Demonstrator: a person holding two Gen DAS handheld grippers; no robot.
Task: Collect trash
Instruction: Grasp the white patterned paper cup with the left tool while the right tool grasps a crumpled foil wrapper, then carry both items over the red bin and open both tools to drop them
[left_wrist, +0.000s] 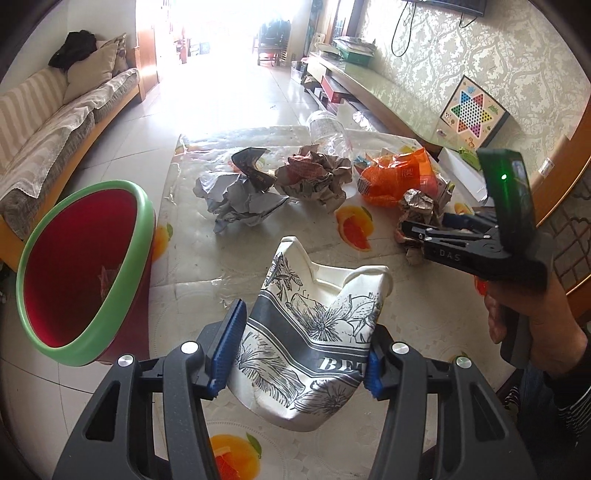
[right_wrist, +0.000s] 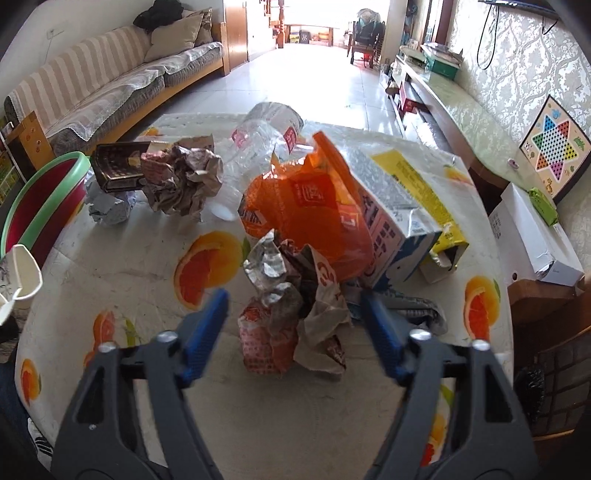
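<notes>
Left gripper (left_wrist: 304, 354) clamping crushed paper cup (left_wrist: 314, 332) beside bin (left_wrist: 88, 266) rim, right gripper (right_wrist: 293, 325) jaws apart around crumpled wrapper (right_wrist: 291, 328)

Left gripper (left_wrist: 304, 350): pads clamped on load, pitched steeply down. Right gripper (right_wrist: 293, 325): jaws parted, at 3 o'clock.

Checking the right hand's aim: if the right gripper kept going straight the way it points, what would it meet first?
Most likely the crumpled paper wad, sitting between the right gripper's open fingers, just ahead of the orange bag.
</notes>
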